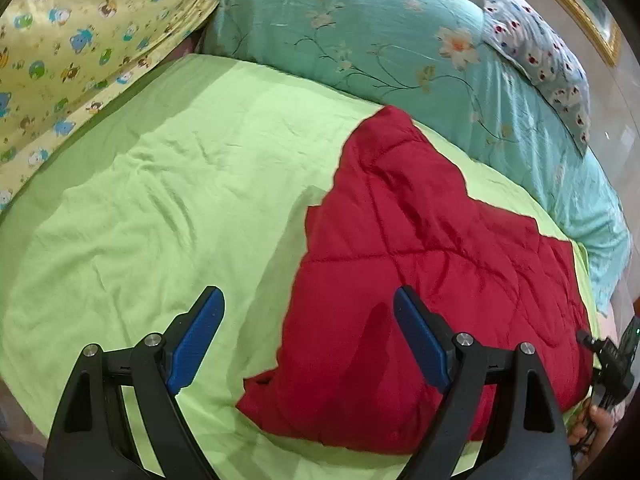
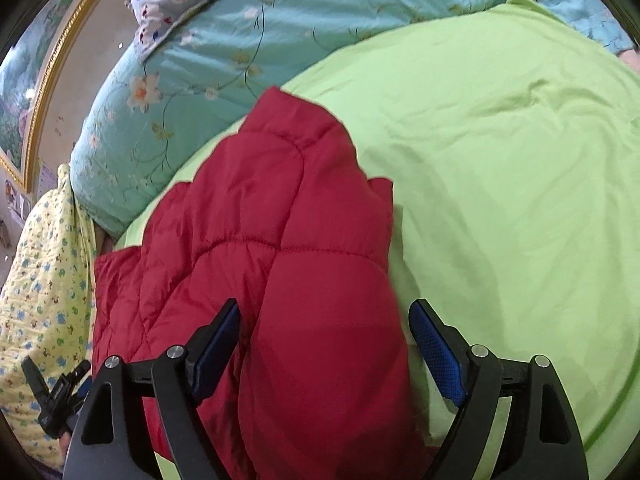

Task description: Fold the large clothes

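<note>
A red quilted puffer jacket point(image 1: 420, 264) lies partly folded on a lime-green sheet point(image 1: 160, 200). My left gripper point(image 1: 308, 312) is open and empty, hovering above the jacket's left edge, one finger over the sheet and one over the jacket. In the right wrist view the jacket point(image 2: 260, 240) fills the lower middle. My right gripper point(image 2: 324, 324) is open, its jaws straddling a raised fold of the jacket without closing on it. The green sheet point(image 2: 500, 160) spreads to the right.
A teal floral duvet point(image 1: 360, 28) is bunched along the far side. A yellow cartoon-print quilt point(image 1: 80, 40) lies at the left and a patterned pillow point(image 1: 536, 52) at the far right. The other gripper's handle point(image 1: 612, 356) shows at the right edge.
</note>
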The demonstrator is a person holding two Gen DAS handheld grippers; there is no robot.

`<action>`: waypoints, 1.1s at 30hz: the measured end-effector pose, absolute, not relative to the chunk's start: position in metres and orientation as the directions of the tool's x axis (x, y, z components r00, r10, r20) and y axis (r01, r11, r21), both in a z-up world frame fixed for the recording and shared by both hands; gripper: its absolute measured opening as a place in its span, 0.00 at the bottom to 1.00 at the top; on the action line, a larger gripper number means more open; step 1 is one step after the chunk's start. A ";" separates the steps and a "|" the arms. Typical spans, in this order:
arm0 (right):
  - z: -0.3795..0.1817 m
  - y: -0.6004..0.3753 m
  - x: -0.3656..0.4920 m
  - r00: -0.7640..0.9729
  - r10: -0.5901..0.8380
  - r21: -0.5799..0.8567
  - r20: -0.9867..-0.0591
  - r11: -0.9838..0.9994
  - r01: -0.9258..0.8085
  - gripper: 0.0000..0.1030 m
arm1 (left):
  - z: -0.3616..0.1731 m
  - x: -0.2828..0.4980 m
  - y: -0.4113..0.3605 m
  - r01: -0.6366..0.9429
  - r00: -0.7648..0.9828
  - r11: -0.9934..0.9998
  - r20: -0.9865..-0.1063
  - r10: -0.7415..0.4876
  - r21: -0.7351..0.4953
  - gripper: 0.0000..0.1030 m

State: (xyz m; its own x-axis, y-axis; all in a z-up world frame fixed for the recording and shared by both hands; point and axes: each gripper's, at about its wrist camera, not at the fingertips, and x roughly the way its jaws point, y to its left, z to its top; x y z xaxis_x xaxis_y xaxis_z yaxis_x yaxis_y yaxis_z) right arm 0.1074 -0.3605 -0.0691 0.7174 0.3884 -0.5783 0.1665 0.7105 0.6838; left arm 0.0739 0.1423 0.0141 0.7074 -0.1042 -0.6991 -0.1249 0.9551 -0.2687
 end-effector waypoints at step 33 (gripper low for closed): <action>0.017 -0.241 0.081 0.763 0.333 0.344 -0.554 0.926 -0.154 0.84 | 0.013 0.048 0.032 0.154 0.666 0.983 -0.725 -0.178 -0.100 0.86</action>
State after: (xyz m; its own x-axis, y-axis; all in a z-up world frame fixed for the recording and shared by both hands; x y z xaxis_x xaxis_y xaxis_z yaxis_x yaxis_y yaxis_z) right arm 0.0809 -0.2410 0.0175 0.7632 0.3327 -0.5539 -0.1544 0.9263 0.3436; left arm 0.0479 0.0317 0.0134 0.6659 -0.1775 -0.7246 0.1537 0.9831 -0.0996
